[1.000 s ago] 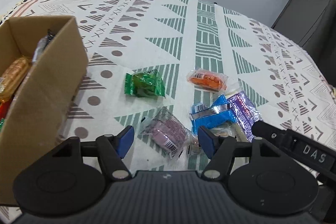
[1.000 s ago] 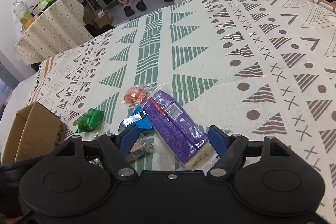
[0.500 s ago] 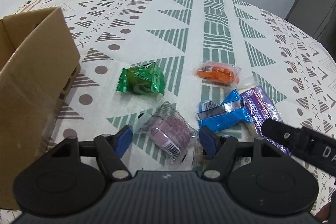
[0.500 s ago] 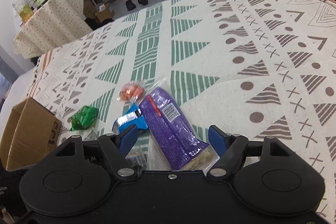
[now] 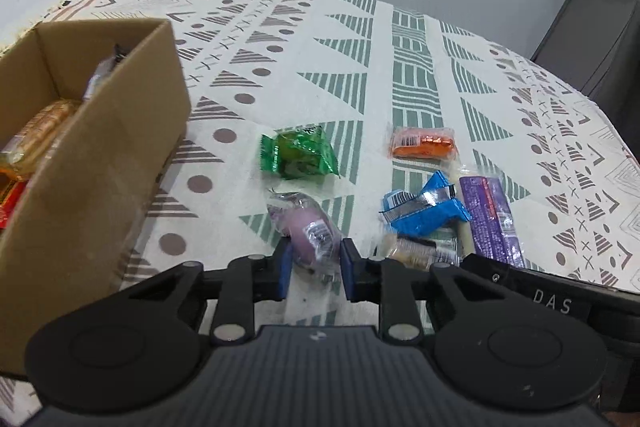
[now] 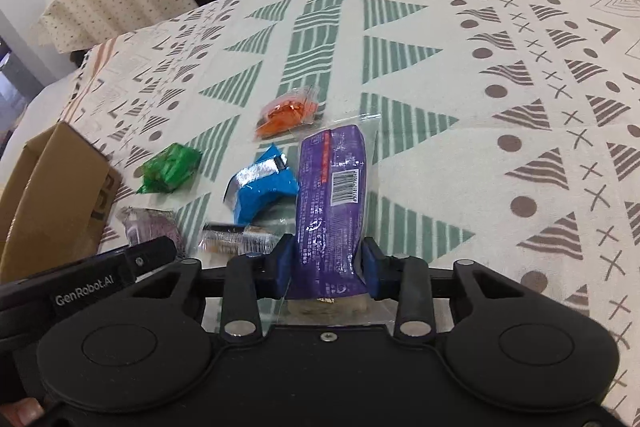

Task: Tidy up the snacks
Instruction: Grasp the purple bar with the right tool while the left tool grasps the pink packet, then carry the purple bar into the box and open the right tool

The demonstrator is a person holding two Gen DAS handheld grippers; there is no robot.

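Both grippers are pinching a snack at once, box waiting on the left

Going left to right: the cardboard box (image 5: 120, 131) is sitting open on the left of the desk (image 5: 304, 39), some snacks already inside. The left gripper (image 5: 313, 265) is held low and level, jaws pinching the pink-purple packet (image 5: 310, 231), with the green packet (image 5: 298, 157) just beyond it. The right gripper (image 6: 328, 267) is also low, close beside the left one, jaws pinching the near end of the long purple packet (image 6: 332, 203). I'd lift straight up first so the blue packet (image 6: 260, 187) and orange packet (image 6: 286, 115) nearby aren't dragged, then carry each over the box rim before letting go; crinkly wrappers probably slip.
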